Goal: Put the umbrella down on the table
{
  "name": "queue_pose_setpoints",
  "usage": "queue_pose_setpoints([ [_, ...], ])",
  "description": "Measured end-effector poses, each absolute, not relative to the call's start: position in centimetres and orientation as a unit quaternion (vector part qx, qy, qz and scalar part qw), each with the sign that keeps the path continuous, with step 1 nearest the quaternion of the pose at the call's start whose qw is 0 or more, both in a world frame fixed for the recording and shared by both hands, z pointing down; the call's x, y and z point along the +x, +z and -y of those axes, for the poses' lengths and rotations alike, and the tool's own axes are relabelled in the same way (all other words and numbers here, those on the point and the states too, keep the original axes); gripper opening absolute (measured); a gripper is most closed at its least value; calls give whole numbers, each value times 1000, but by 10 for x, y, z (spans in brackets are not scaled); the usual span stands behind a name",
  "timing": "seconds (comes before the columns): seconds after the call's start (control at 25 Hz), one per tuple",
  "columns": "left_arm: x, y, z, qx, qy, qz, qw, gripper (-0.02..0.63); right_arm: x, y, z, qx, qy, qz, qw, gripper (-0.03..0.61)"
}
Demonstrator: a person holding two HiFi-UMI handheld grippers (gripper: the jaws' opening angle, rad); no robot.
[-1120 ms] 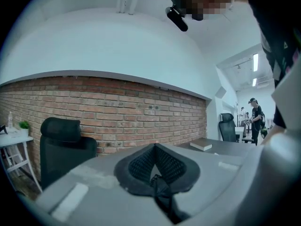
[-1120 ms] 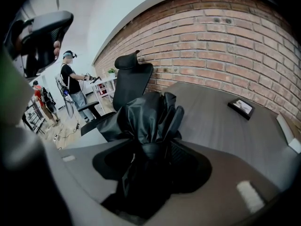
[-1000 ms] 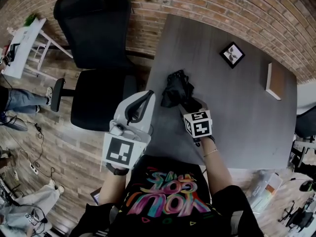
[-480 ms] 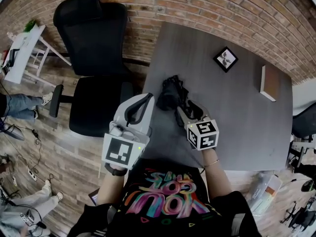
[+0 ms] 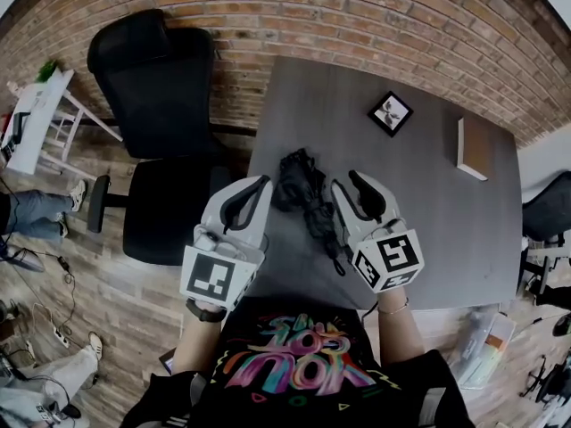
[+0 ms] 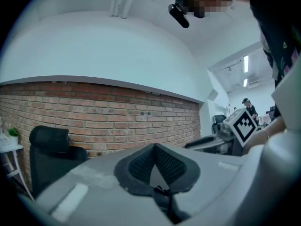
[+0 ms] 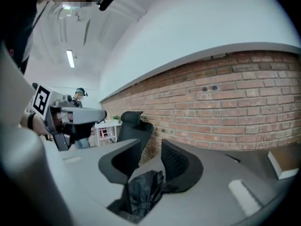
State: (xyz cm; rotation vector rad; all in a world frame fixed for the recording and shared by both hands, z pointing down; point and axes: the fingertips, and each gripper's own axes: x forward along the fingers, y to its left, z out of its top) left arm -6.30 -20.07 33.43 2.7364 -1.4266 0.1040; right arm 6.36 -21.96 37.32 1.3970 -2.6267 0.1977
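Locate black folded umbrella (image 5: 302,190) lying on grey table (image 5: 428,230) near front left edge, between both grippers. Read left gripper (image 5: 260,184) as clenched, tips together, empty. Read right gripper (image 5: 346,184) as released: jaws apart, just closing partway, pads clear of umbrella. Read shirt (image 5: 303,364) print, upside down: "YOU GOT THIS"
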Motion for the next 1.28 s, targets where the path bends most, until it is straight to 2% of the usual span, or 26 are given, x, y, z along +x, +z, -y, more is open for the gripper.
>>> queue_pose_setpoints([
  [0.28,-48,328,201,895,28,445,20,0,103,319,211,501,28,864,37,93],
  [0.48,-43,327,202,896,30,442,21,0,135,308,196,534,6,844,41,47],
  [0.64,-42,327,203,897,31,440,18,0,152,304,182,554,20,832,9,2],
  [1.28,-40,328,198,896,41,442,21,0,163,313,163,577,37,816,7,-2],
])
